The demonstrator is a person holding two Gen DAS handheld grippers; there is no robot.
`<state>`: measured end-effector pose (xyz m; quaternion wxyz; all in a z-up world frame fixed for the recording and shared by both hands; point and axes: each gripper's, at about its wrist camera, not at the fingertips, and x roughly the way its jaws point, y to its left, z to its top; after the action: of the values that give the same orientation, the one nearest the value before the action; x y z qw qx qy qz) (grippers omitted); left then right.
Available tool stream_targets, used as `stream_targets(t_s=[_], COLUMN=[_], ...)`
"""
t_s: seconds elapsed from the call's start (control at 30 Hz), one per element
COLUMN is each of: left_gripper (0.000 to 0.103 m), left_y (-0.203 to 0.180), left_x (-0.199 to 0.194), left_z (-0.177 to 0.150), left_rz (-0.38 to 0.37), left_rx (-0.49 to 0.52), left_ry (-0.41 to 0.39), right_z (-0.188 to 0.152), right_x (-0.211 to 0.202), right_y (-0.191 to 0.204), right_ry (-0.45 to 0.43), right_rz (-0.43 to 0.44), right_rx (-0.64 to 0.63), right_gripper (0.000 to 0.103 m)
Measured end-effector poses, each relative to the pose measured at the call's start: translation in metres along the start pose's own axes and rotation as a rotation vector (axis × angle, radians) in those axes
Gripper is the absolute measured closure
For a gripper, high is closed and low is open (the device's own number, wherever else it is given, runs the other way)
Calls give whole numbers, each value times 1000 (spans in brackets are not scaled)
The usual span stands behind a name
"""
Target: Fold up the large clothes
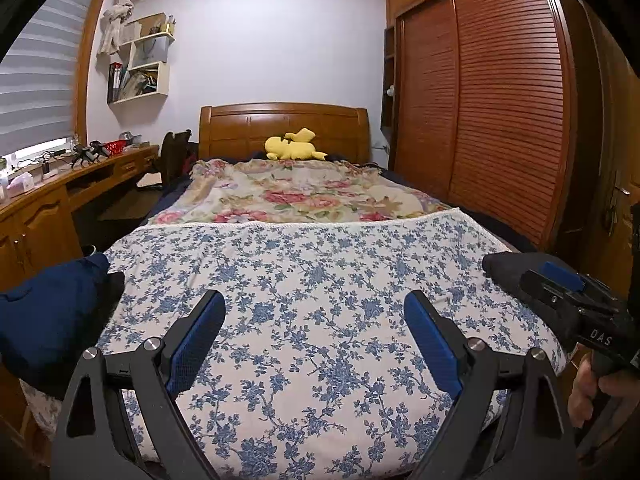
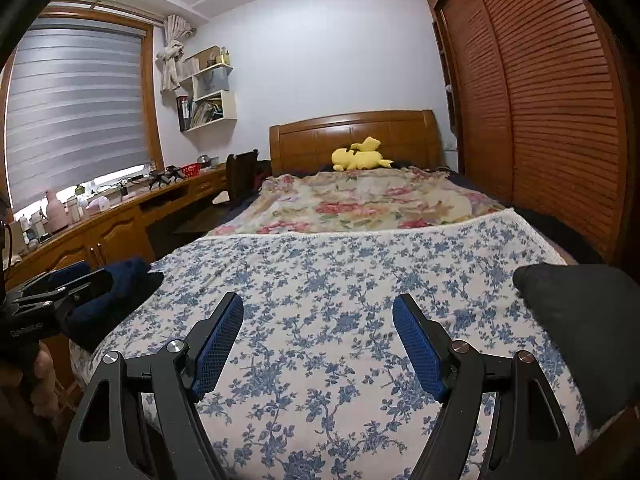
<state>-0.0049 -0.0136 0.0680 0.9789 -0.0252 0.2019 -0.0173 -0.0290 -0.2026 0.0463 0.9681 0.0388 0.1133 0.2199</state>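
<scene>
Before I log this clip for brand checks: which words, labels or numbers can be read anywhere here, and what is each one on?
"DAS", in white letters on the black body of the right gripper, seen from the left wrist; the lettering may run on out of view.
Embossed lettering on the left gripper body, seen from the right wrist: too faint to read.
Spines of the binders and books on the wall shelf: too small to read.

Bed at the centre, with a desk to its left and a wardrobe to its right.
A sheet covers the near end of the bed, a blanket lies behind it, and a plush toy sits before the headboard. One folded garment lies at the sheet's left edge, another garment at its right. The desk runs under the window; shelves hang on the wall above the desk's far end. The wardrobe stands along the bed's right.
</scene>
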Motion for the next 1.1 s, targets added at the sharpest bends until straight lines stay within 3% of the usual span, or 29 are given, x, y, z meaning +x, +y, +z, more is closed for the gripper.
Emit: stream_targets(t_s=[1.1], left_gripper=[12], left_y=[9], left_x=[3], left_z=[-13], left_rz=[11], left_rx=[-10], left_ry=[21], right_z=[-3], right_x=[15], right_y=[-16], right_ry=[13], right_rz=[26], right_rx=[-15], right_gripper=[24])
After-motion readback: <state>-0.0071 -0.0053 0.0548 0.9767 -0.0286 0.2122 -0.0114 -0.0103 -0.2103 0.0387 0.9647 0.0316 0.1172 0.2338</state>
